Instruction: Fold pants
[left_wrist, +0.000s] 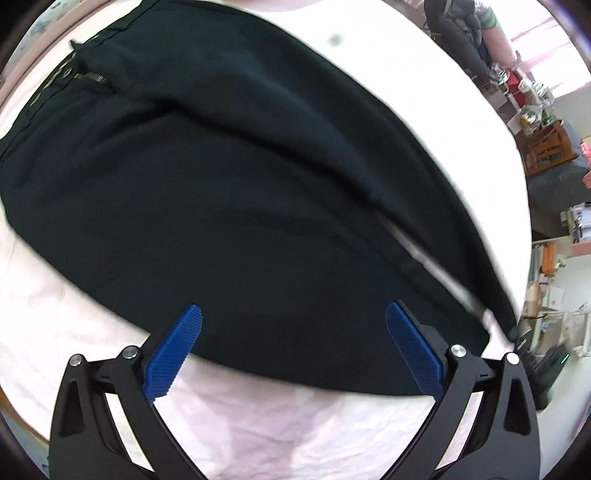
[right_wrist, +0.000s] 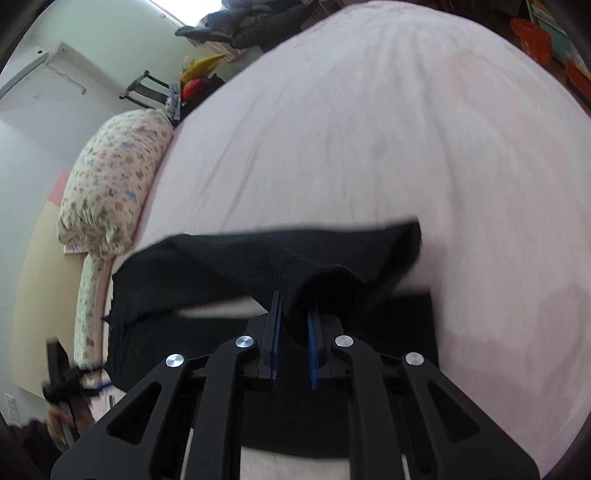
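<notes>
A: Nearest, right wrist view?
B: Right gripper (right_wrist: 294, 314), jaws nearly closed, pinching a lifted fold of the black pants (right_wrist: 332, 258) above the pink bedsheet (right_wrist: 369, 129); floral pillow (right_wrist: 110, 184) beyond.

A: Left wrist view?
B: Left gripper (left_wrist: 293, 325) wide open, holding nothing, over the pants (left_wrist: 240, 184) spread flat on the bedsheet (left_wrist: 277, 424).

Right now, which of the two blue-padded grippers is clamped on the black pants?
The right gripper, pads pinching a bunched fold of the black pants; the left gripper gapes empty.
</notes>
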